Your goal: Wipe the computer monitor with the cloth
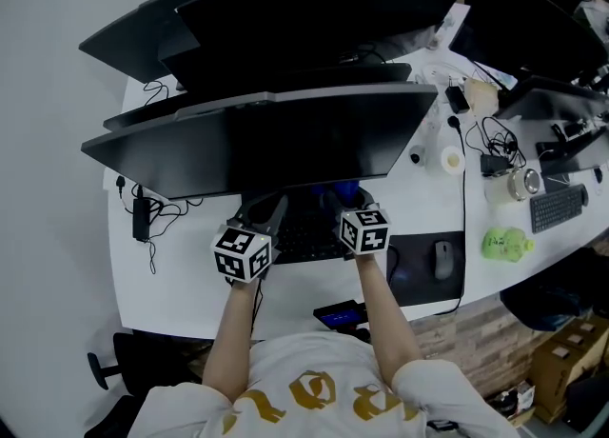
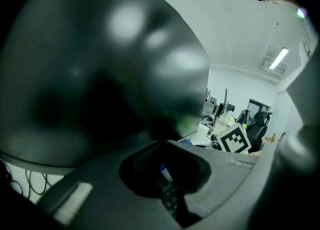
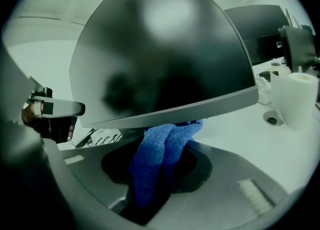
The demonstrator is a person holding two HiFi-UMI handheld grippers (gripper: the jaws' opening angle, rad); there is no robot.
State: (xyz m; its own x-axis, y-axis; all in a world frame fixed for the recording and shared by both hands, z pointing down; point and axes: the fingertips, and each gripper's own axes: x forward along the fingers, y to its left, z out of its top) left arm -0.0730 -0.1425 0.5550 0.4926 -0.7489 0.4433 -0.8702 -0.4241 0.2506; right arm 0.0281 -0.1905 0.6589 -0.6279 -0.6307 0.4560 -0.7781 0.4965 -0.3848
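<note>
White desk [image 1: 181,298] bears a monitor [image 1: 266,146], keyboard [image 1: 304,236], mouse [image 1: 442,260], possibly a green bottle [image 1: 504,245].

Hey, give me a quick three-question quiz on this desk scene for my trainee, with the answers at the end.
1. True or false: the right tool is shut on the blue cloth.
2. Fill in: the left tool holds ___.
3. The green bottle lies: A) on the floor, B) on the desk, right of the mouse, C) on a chair.
Key: 1 true; 2 nothing; 3 B.
</note>
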